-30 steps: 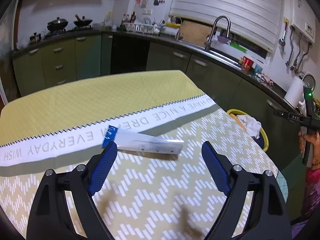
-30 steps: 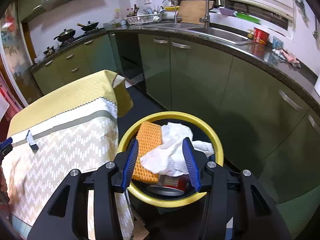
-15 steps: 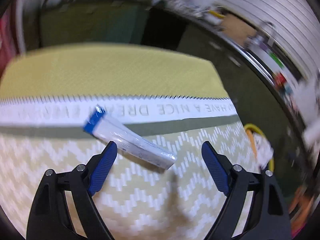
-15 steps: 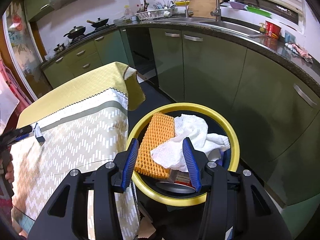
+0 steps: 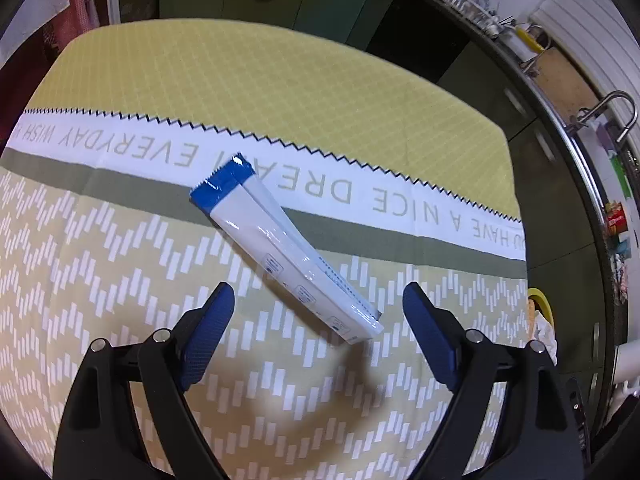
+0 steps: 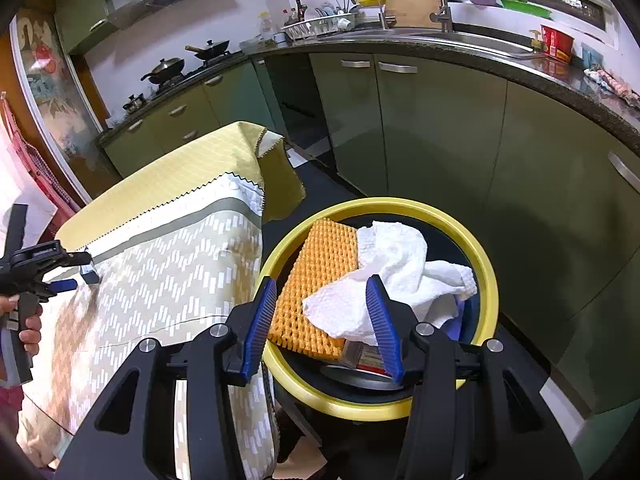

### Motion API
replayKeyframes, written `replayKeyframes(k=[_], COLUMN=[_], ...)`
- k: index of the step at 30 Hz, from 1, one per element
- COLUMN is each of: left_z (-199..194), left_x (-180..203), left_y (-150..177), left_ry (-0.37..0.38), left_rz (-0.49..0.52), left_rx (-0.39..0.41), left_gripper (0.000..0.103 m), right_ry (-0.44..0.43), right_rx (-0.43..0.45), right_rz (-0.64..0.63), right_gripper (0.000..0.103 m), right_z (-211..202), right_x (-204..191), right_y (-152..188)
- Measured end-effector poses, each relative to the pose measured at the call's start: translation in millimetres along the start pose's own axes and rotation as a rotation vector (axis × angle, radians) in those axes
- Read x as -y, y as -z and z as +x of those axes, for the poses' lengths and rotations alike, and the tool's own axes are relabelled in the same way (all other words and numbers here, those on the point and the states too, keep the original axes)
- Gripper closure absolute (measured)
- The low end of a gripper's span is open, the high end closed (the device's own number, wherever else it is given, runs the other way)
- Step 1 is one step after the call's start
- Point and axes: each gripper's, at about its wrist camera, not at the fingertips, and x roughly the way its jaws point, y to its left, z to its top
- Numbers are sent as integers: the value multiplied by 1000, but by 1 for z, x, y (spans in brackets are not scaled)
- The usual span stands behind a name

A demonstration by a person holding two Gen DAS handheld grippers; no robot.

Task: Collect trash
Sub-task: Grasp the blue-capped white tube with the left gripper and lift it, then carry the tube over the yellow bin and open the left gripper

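The left wrist view alone shows the white wrapper with a blue end [image 5: 280,248] lying flat on the patterned tablecloth [image 5: 120,264] of the counter, its near end between the released, wide-spread fingers of the left gripper [image 5: 318,300], touching neither. Only the right wrist view shows the yellow-rimmed trash bin [image 6: 486,256] holding an orange sponge [image 6: 320,280] and crumpled paper towel [image 6: 384,276]. The right gripper [image 6: 322,292] hangs above it, 2 fingers parted, grasping nothing.
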Motion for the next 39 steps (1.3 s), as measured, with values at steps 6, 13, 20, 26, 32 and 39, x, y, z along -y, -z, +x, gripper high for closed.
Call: replayKeyframes(k=[6,13,20,26,32,39], left_z=[7,11,7,-2,-19,-54], left_x=[3,5,-5,-5,3,26], left_y=[-7,-20,-22,-9,8,29], left_ry=[-29,-68,-67,-77,-63,-28], left_rz=[-29,22,111,230,337,467], left_rx=[-20,-30,-35,13,59,128], left_gripper=[24,50,81,85,86,86], right_ry=[-30,-55,-61,-60,-65,-57], right_rx=[8,1,-2,3,29,45], right_rz=[3,-4,-15,-34,-34,-7], right_gripper=[56,56,56,56,56,56], right_z=[1,2,-2,-9,-24,-41], right_x=[2,0,-6,-18,-24,-17], right_y=[2,7,8,6,6,14])
